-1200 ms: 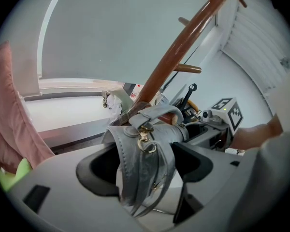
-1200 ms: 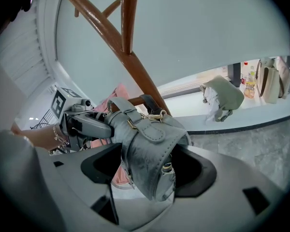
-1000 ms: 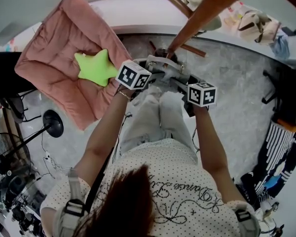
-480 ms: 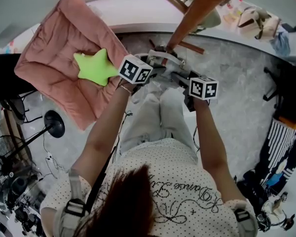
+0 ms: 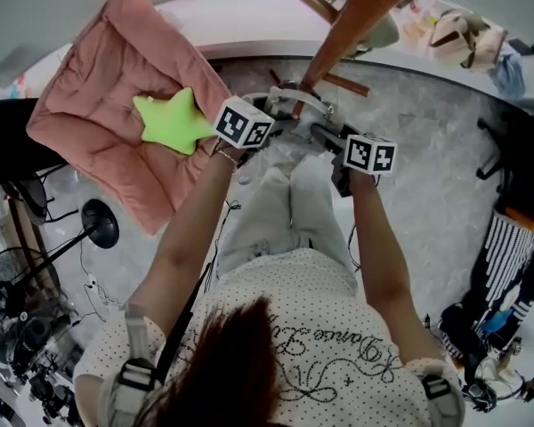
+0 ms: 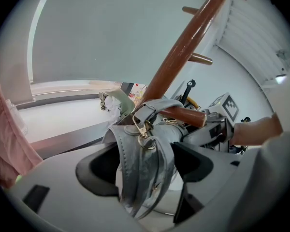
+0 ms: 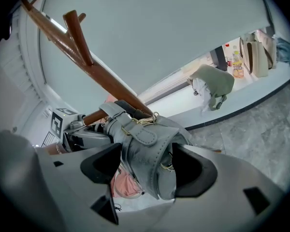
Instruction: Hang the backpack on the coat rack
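Observation:
A grey leather backpack [image 6: 142,166] with gold buckles hangs between both grippers at the brown wooden coat rack [image 6: 181,52]. Its top strap [image 6: 157,105] lies over a short peg [image 6: 183,115] of the rack. My left gripper [image 6: 145,170] is shut on the backpack's straps. My right gripper [image 7: 147,170] is shut on the backpack [image 7: 145,146] from the other side, with the rack's pole [image 7: 87,64] just behind. In the head view both grippers [image 5: 243,123] [image 5: 367,156] sit close together at the rack's pole [image 5: 351,25], and the backpack is mostly hidden beneath them.
A pink cushion [image 5: 107,96] with a green star pillow [image 5: 167,121] lies to the left. Bags [image 5: 463,38] sit on a white ledge behind the rack. An olive bag [image 7: 213,83] rests on that ledge. A fan stand [image 5: 96,225] and cluttered gear stand at lower left.
Both grippers have shifted slightly up and toward the rack's pole with the backpack; the right one has drawn closer to the left.

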{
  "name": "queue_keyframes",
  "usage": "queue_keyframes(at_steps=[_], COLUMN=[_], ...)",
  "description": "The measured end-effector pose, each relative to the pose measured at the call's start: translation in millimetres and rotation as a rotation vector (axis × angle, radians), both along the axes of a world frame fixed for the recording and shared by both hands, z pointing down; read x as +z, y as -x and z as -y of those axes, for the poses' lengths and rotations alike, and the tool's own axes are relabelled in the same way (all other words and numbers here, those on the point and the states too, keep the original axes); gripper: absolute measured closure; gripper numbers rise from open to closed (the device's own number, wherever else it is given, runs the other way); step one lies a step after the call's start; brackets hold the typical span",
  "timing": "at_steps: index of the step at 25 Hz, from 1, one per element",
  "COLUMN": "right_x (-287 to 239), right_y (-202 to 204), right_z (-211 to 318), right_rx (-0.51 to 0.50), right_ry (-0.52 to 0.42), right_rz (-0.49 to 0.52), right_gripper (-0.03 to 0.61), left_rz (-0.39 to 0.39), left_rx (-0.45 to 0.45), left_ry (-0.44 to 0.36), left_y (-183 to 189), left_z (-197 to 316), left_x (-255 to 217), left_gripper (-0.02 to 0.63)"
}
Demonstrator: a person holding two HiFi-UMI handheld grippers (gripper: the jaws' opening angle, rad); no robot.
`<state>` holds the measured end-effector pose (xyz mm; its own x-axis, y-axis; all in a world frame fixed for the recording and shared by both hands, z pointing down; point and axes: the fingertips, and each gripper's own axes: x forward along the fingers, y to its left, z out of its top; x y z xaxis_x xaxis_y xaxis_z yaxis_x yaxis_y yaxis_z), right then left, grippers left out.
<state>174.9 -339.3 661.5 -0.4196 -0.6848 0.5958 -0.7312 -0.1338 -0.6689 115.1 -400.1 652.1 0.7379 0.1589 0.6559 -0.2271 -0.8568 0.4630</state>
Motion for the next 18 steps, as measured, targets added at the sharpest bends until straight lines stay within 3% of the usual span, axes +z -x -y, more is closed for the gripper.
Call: queue_keyframes(at_steps=[5,7,8,14,18], right_x=[-0.5,-6.4,-8.4,-4.9,-5.5], right_y=[-2.0,-6.2,-7.4,-5.4,-3.2], right_z=[1.9,4.4,5.7,2.1,-0.2], right_rx=[0.058,0.123,0.139,0.1,0.098], right_ry=[-0.006,-0.028,-0.036,-0.038,-0.041], right_rz=[0.055,0.099,0.106,0.006,-0.02], right_gripper=[0.24,0.325,0.332,0.333,0.328], left_rz=[0.009,0.022,0.023,0.001,-0.021], left_rx=[-0.008,-0.023,-0.038,-0.099,-0.138], left_ry=[-0.015,-0.013,-0.007,-0.028,-0.077], left_y=[7.9,14.9,18.0,24.8,29.8], left_z=[-2.3,-4.2,-4.7,-7.0,-2.0], left_x=[4.9,8.0,9.0,9.6,0.1], left_gripper=[0.27,0.279,0.285,0.293,0.35])
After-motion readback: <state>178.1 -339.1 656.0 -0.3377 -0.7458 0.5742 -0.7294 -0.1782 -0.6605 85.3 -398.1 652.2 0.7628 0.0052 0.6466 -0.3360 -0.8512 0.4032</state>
